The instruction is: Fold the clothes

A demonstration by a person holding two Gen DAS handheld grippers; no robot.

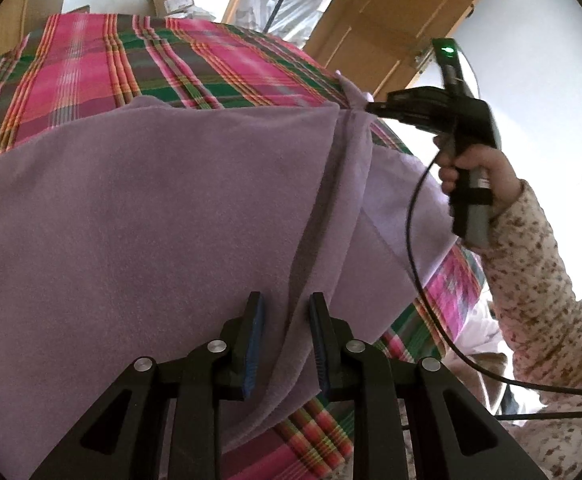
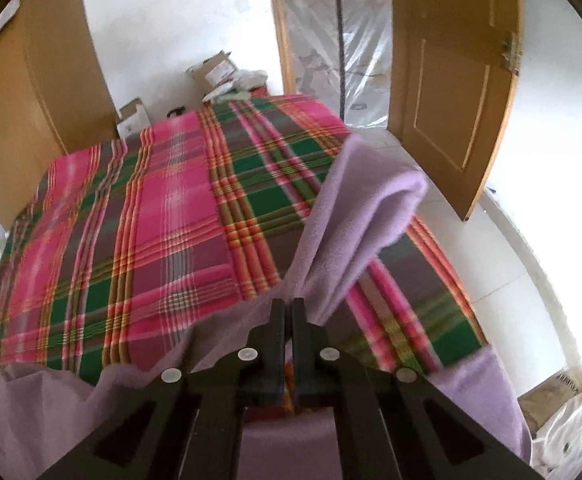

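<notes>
1. Left wrist view: left gripper (image 1: 285, 312) has its jaws apart, blue pads (image 1: 254, 344) visible, with a fold of the lilac fleece garment (image 1: 151, 208) running up between them. The pads don't look pressed onto the fabric; the gap is clear on both sides.
2. Same view: the garment covers most of the near and middle frame, draped over the plaid bedsheet (image 1: 163, 64). A seam or folded edge runs from the near centre up to the far right.
3. Same view: at the far right end of that edge, the right gripper (image 1: 371, 107) pinches a bunched corner of the garment. The person's hand (image 1: 475, 168) holds its handle; floral sleeve (image 1: 539, 280) below, black cable (image 1: 419, 248) hanging from it. Green LED lit on top of the unit.
4. Right wrist view: right gripper (image 2: 288, 304) has its jaws together, clamped on garment fabric (image 2: 355, 216), which rises from the tips and flops over to the far right.
5. Same view: more lilac fabric sags along the near edge, left and right of the gripper. The plaid bedsheet (image 2: 151, 220) is spread flat beyond.
6. Same view, background: open wooden door (image 2: 451, 80) far right, cardboard boxes (image 2: 215, 70) past the far edge of the bed. Frame is slightly blurred.
</notes>
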